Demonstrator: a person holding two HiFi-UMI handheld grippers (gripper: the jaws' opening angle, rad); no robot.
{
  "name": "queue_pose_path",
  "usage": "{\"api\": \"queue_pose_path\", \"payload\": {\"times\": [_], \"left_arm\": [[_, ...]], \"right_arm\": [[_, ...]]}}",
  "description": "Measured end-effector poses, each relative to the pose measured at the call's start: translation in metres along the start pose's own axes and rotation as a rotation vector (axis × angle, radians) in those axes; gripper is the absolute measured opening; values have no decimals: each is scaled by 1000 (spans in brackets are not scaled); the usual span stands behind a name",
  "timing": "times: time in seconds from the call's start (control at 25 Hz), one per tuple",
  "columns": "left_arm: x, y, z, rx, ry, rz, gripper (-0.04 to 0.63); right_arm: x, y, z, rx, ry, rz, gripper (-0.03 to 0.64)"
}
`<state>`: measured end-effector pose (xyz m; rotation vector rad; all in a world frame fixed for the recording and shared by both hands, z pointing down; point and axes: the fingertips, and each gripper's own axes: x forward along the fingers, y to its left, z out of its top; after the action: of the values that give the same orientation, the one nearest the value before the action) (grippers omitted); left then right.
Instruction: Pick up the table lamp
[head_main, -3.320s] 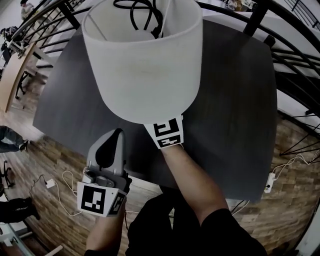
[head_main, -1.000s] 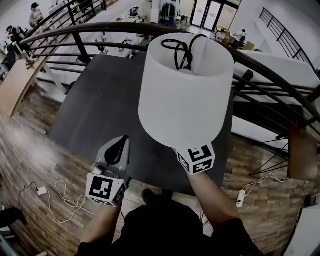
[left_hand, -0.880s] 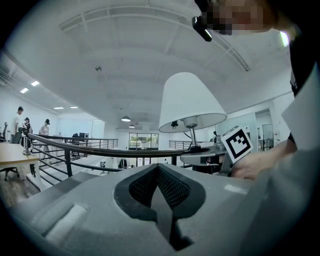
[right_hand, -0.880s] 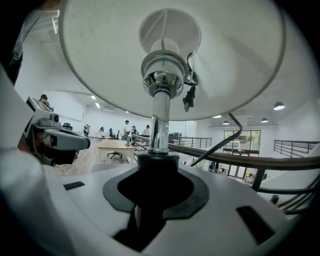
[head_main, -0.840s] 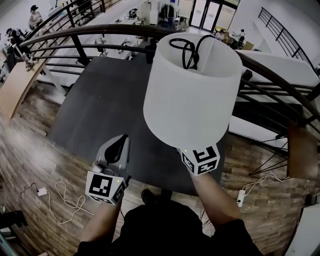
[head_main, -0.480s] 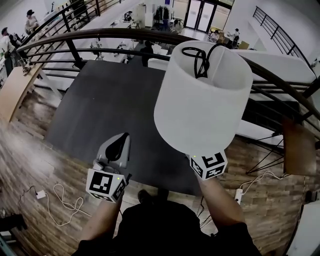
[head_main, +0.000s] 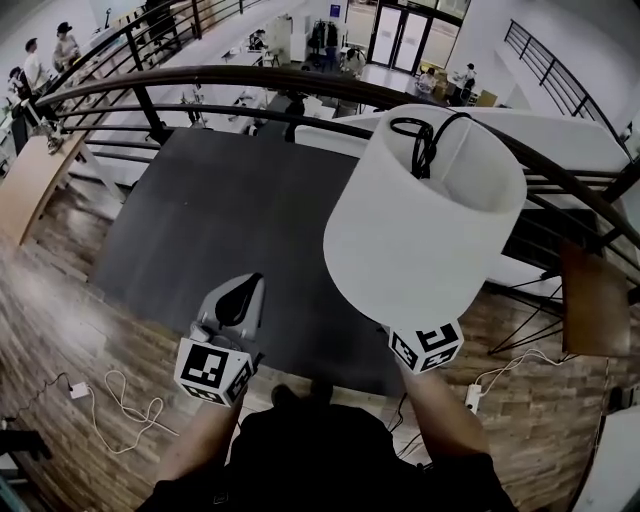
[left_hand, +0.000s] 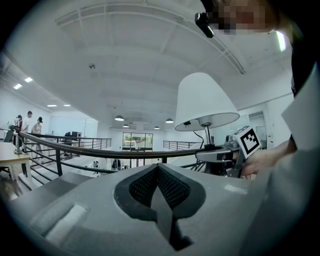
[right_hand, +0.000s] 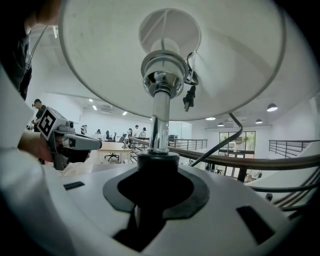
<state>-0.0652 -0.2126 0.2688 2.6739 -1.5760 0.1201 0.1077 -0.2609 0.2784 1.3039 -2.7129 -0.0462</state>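
Observation:
The table lamp has a white drum shade (head_main: 425, 215), and a black cord loops inside its top. It hangs in the air to the right of the dark table (head_main: 230, 200), above its near right corner. My right gripper (right_hand: 155, 187) is shut on the black collar (right_hand: 157, 162) at the foot of the chrome stem (right_hand: 160, 117). In the head view only its marker cube (head_main: 427, 347) shows below the shade. My left gripper (head_main: 240, 292) is shut and holds nothing; it sits left of the lamp over the table's near edge. In the left gripper view, the lamp (left_hand: 205, 102) is to the right.
A curved dark railing (head_main: 250, 80) runs behind the table and past the lamp on the right. Cables (head_main: 120, 405) and a power strip (head_main: 473, 397) lie on the wooden floor. People stand far off at the upper left (head_main: 65, 45).
The lamp and my right gripper have shifted to the right, off the table's right side. The left gripper has kept its place at the table's near edge.

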Motion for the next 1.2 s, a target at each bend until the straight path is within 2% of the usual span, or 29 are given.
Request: {"api": "queue_pose_path", "payload": {"times": [0.24,1.2], "left_arm": [[-5,10,4,3,-6,16,5],[-18,36,-4,-4,7,25,5]], "right_arm": [[-2,-3,14,37,-42,-14,106],[20,19,9,-5,14,-1,107]]}}
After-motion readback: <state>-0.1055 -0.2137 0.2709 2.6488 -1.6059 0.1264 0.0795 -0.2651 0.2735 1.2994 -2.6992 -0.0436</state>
